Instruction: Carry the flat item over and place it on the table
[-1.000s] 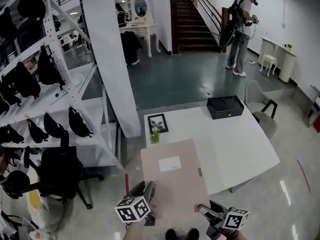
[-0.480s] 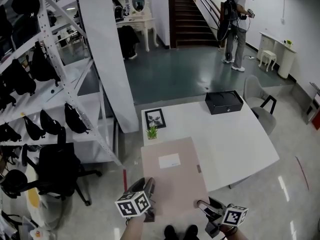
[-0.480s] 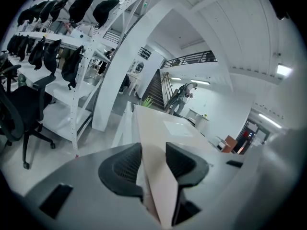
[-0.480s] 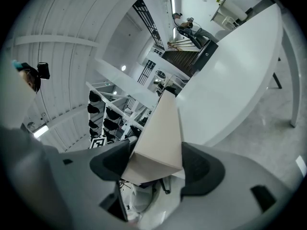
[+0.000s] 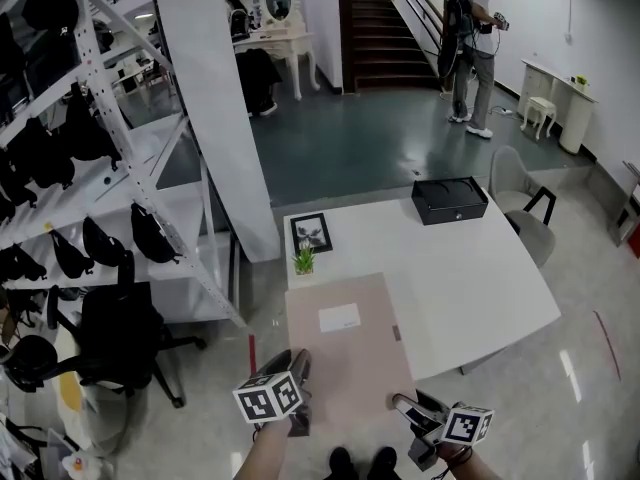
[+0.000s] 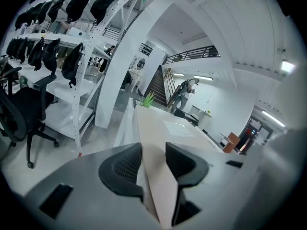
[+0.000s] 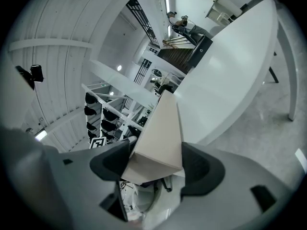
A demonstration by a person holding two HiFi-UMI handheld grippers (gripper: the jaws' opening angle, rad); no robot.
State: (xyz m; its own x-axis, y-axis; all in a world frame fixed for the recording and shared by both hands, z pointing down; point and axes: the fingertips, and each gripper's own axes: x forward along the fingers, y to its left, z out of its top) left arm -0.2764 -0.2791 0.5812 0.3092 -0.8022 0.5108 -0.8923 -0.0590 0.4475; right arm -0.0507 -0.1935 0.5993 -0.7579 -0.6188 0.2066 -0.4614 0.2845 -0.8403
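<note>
Beige flat box [image 5: 345, 348] reaches over the bench's [image 5: 480, 278] near-left corner; left gripper [image 5: 298, 378] and right gripper [image 5: 405, 406] fingers clamp its near end, unreleased.

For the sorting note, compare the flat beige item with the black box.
The flat beige item is pale, with a white label; the black box is dark. The flat beige item is held by the left gripper and right gripper at the table edge; the black box rests on its far side. Both are rectangular.
</note>
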